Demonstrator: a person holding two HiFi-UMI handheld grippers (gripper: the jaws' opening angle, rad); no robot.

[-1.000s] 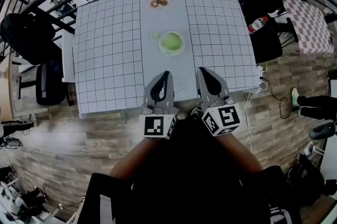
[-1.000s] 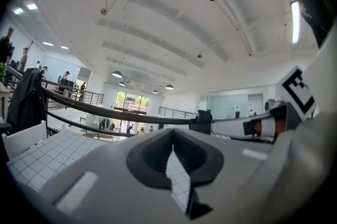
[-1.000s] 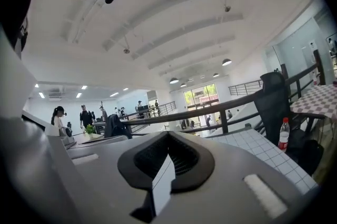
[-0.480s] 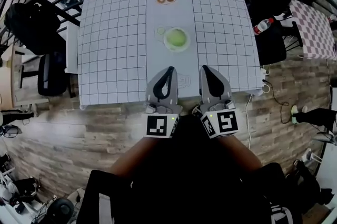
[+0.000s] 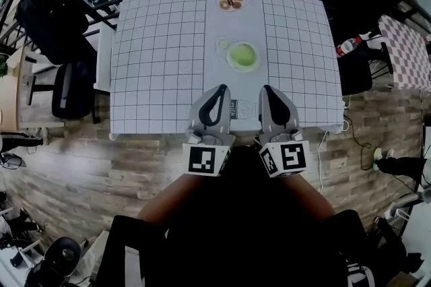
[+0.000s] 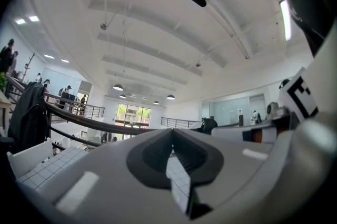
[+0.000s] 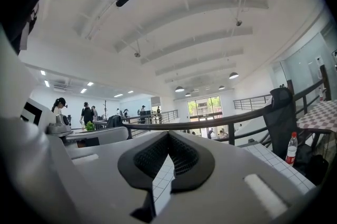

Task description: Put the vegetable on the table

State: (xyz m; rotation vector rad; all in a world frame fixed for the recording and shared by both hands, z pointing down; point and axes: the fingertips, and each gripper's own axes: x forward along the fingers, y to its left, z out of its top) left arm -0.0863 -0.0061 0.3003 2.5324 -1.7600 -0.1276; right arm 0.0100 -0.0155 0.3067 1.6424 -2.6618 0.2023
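We hold both claws side by side over the near edge of the table [image 5: 155, 63], a little apart, tips aimed at the far edge. The left gripper [image 5: 219, 89] is clenched, tips meeting with nothing between them. The right gripper [image 5: 265, 89] is clenched on nothing too.

The green vegetable [image 5: 243, 56] lies on a pale plate [image 5: 229, 63] in the plain middle strip of the table, about midway between the near and far edges and well ahead of both claws. From above it reads as a round mound, so we cannot tell a long axis or which way it points.

A small pale piece [image 5: 222, 44] lies just beside the plate, toward the far-left. A dish of brown things [image 5: 231, 2] sits at the far edge. The gridded stretches toward the left and right edges lie open.
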